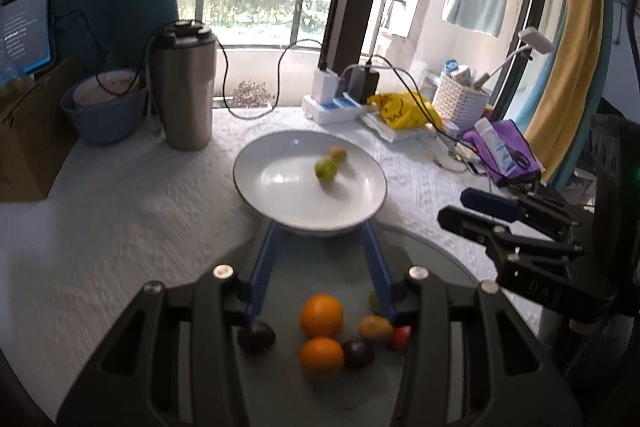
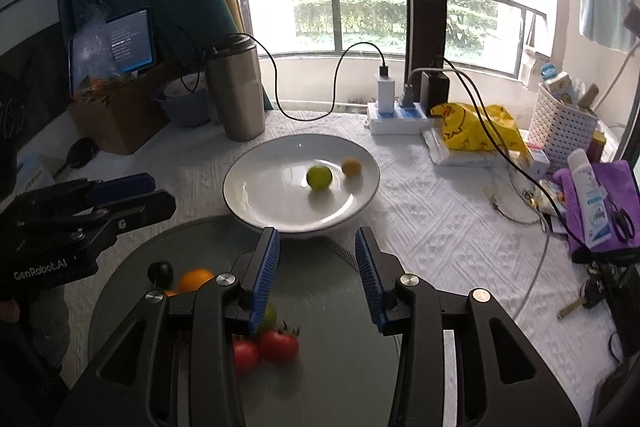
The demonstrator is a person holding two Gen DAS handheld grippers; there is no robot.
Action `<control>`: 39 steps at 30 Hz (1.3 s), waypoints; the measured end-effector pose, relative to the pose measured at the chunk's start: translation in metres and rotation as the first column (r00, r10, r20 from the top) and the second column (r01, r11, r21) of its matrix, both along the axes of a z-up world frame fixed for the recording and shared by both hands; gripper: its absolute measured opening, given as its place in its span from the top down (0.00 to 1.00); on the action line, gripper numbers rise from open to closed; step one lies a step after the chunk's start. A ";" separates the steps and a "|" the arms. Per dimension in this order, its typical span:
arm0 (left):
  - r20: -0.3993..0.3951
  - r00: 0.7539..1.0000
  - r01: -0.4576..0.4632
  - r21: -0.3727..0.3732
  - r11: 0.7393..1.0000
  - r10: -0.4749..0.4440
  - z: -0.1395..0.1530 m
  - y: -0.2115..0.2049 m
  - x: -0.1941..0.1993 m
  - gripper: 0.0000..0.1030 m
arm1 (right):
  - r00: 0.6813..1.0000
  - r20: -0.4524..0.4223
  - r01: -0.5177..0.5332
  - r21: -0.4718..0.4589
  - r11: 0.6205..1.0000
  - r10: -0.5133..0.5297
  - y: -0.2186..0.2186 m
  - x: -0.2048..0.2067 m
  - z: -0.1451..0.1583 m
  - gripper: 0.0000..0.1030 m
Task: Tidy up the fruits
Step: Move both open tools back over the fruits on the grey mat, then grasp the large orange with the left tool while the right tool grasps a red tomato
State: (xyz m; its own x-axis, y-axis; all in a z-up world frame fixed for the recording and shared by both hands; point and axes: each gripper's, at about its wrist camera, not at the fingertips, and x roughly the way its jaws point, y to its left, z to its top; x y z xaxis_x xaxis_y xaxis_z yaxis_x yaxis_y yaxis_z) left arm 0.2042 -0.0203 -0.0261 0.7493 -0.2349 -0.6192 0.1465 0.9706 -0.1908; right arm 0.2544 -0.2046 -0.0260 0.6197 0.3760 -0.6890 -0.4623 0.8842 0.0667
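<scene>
A white plate (image 1: 280,195) holds a green fruit (image 1: 326,169) and a small yellow-brown fruit (image 1: 338,155); the plate also shows in the right wrist view (image 2: 260,195) with the green fruit (image 2: 319,177) and the yellow fruit (image 2: 351,167). A grey glass disc (image 1: 320,267) carries two oranges (image 1: 322,315), two dark plums (image 1: 256,338), a brownish fruit (image 1: 375,329) and a red tomato (image 1: 401,337). My left gripper (image 1: 320,231) is open and empty above the disc. My right gripper (image 2: 316,241) is open and empty above the disc (image 2: 320,287), over two tomatoes (image 2: 279,345).
A steel tumbler (image 1: 186,87), a blue bowl (image 1: 106,111) and a cardboard box (image 1: 28,139) stand at the back left. A power strip (image 1: 332,105), a yellow bag (image 1: 404,111), a white basket (image 1: 460,99) and a purple cloth (image 1: 508,151) lie at the right.
</scene>
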 end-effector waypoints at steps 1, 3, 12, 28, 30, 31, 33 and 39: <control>-0.008 1.000 -0.001 -0.001 1.000 0.001 -0.004 -0.002 -0.004 0.55 | 1.000 -0.003 0.001 0.000 1.000 -0.001 -0.002 -0.002 -0.001 0.59; -0.018 1.000 -0.003 -0.001 1.000 0.003 -0.008 -0.004 -0.009 0.55 | 1.000 -0.009 0.003 -0.002 1.000 -0.003 -0.005 -0.007 -0.004 0.59; -0.065 0.998 -0.022 0.014 1.000 0.023 -0.033 -0.016 -0.035 0.55 | 0.999 -0.036 -0.005 -0.002 1.000 0.005 -0.021 -0.030 -0.020 0.59; -0.135 0.987 -0.084 0.056 0.995 0.091 -0.061 -0.009 -0.047 0.54 | 0.989 -0.130 -0.058 0.053 0.997 0.064 -0.015 -0.039 -0.055 0.58; -0.134 0.987 -0.081 0.058 0.995 0.088 -0.062 -0.010 -0.045 0.54 | 0.988 -0.136 -0.062 0.059 0.996 0.070 -0.013 -0.037 -0.057 0.58; -0.134 0.987 -0.079 0.055 0.995 0.085 -0.062 -0.011 -0.043 0.54 | 0.988 -0.139 -0.064 0.064 0.996 0.072 -0.012 -0.036 -0.057 0.58; -0.135 0.988 -0.074 0.046 0.996 0.080 -0.062 -0.010 -0.040 0.54 | 0.987 -0.143 -0.066 0.072 0.995 0.075 -0.012 -0.034 -0.058 0.56; -0.145 0.986 -0.086 -0.013 0.996 0.084 -0.064 0.000 -0.036 0.55 | 0.983 -0.172 -0.046 0.098 0.994 0.063 -0.011 -0.027 -0.062 0.50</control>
